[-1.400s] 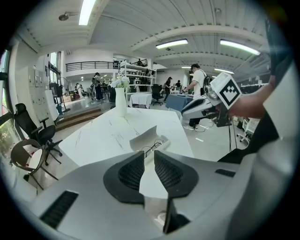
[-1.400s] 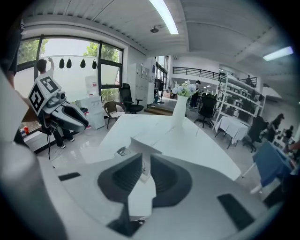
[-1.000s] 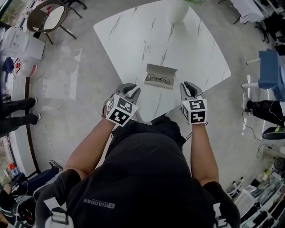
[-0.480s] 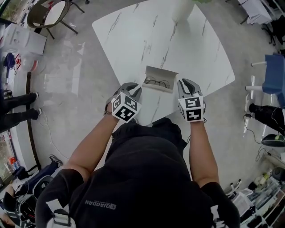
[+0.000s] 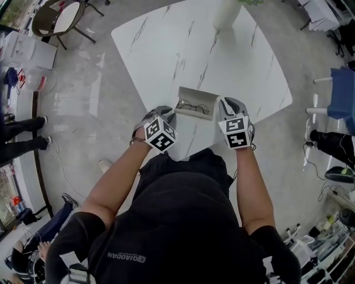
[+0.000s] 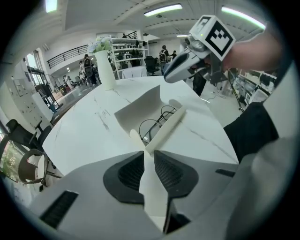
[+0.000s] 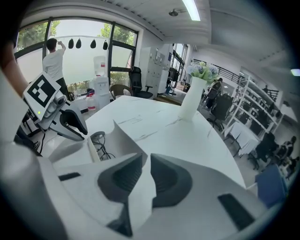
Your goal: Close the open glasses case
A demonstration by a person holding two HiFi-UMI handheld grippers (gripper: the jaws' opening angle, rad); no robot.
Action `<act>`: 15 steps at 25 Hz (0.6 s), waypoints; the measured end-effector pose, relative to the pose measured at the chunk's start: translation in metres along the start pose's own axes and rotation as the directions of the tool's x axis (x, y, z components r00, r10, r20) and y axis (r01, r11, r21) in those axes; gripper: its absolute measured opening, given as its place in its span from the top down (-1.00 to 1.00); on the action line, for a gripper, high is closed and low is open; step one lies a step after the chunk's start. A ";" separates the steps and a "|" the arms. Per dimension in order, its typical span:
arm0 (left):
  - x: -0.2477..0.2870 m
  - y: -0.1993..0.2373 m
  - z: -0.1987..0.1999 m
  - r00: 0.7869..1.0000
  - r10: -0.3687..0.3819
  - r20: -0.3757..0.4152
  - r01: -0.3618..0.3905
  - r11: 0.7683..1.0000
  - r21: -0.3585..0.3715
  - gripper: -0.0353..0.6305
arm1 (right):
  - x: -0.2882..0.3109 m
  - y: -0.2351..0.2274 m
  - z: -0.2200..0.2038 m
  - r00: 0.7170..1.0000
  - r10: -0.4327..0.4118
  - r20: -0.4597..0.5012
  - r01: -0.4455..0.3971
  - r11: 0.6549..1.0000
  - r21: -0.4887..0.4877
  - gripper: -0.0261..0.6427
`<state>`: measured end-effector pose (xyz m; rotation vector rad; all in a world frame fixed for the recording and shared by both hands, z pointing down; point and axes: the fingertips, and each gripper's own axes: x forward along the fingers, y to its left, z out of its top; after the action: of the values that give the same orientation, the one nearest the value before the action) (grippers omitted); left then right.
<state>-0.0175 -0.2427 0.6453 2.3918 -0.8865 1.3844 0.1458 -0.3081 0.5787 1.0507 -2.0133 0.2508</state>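
Currently, glasses case (image 5: pixel 195 103), lid up, lies lengthwise between left tongs (image 5: pixel 169 115) and right tongs (image 5: pixel 223 104), equally near both; each slightly parted, gripping nothing.

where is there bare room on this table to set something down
Bare table lies between the case and the vase, and out to the left corner. The near edge is crowded: the case with the left gripper and right gripper at its ends.
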 end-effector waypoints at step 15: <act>0.014 0.000 0.003 1.000 -0.003 -0.026 0.005 0.999 0.048 0.65 | 0.007 0.001 0.006 0.999 0.039 0.020 -0.038 0.998 -0.047 0.79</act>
<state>-0.0100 -0.2493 0.6552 2.4035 -0.8511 1.4473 0.1394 -0.3142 0.5802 0.9901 -2.0499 0.2126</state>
